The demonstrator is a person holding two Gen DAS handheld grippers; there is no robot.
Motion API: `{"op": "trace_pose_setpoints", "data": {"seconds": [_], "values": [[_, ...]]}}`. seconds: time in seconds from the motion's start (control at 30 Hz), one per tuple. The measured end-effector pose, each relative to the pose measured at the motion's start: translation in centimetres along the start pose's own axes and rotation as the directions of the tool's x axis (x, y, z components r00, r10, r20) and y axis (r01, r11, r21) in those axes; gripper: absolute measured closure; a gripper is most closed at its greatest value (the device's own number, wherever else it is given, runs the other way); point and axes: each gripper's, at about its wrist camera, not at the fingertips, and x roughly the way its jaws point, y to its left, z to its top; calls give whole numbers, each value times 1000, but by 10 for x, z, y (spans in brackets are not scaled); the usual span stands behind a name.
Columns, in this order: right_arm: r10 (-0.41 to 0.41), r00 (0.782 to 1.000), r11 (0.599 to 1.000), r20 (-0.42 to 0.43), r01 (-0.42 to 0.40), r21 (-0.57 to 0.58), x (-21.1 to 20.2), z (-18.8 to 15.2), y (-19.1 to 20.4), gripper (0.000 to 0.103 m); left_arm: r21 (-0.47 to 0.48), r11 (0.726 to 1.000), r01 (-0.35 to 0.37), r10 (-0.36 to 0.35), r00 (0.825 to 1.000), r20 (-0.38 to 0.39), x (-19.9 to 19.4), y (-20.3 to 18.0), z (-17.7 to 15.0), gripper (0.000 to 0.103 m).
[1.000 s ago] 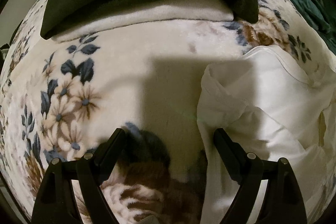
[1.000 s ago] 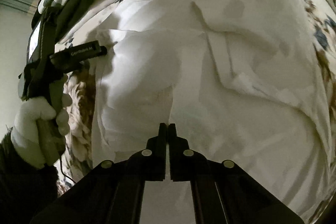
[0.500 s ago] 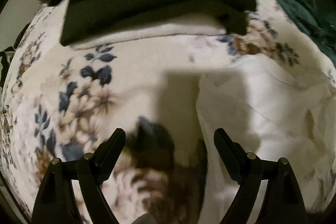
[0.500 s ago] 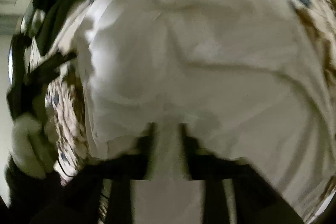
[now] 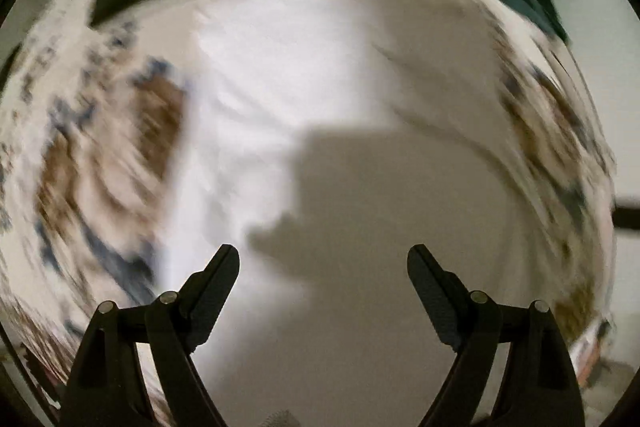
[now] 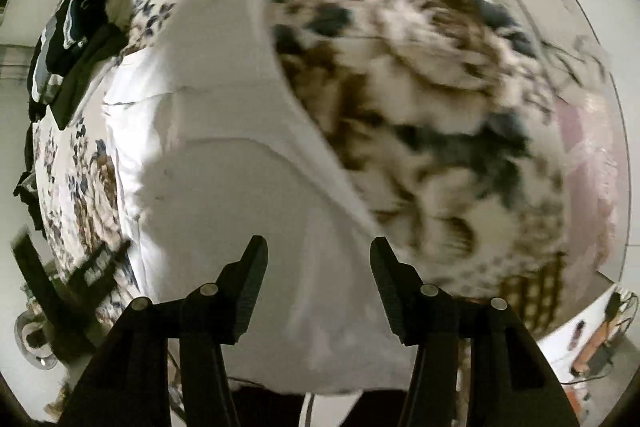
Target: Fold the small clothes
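R gripper [image 6: 318, 255] jaws just opened, white garment [image 6: 240, 187] released

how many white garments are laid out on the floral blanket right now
1: a white garment spread on the floral blanket beneath both open grippers. Others may sit hidden in the dark pile.

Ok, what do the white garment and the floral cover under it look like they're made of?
The white garment looks like thin woven cotton or a similar light fabric, matte: it shows sharp creases and a flat folded edge. The floral cover with brown and dark blue flowers looks like plush fleece, matte: the print seems soft-edged and fuzzy, though motion blur leaves that open.
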Motion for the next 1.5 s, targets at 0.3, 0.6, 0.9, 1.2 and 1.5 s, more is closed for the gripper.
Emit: {"op": "trace_pose_setpoints", "data": {"seconds": [0.3,0.6,0.9,1.2,1.5], "values": [[-40,999,990,-24,37,-136,-18,41,-88,47,-25,988,155,-156,958,-240,46,-197,-115,17],[78,995,945,-66,-95,-312,17,128,-48,47,5,999,50,-48,986,-158,85,-243,-143,96],[304,947,920,-105,-320,-226,85,235,33,47,-54,993,108,-109,994,-18,37,-221,-154,101],[258,965,934,-52,-262,-244,94,252,85,97,-198,970,138,-123,988,89,-24,-170,-155,101],[164,986,906,4,-149,-396,29,215,196,98,-422,891,165,-115,983,141,-66,-58,-186,101]]}}
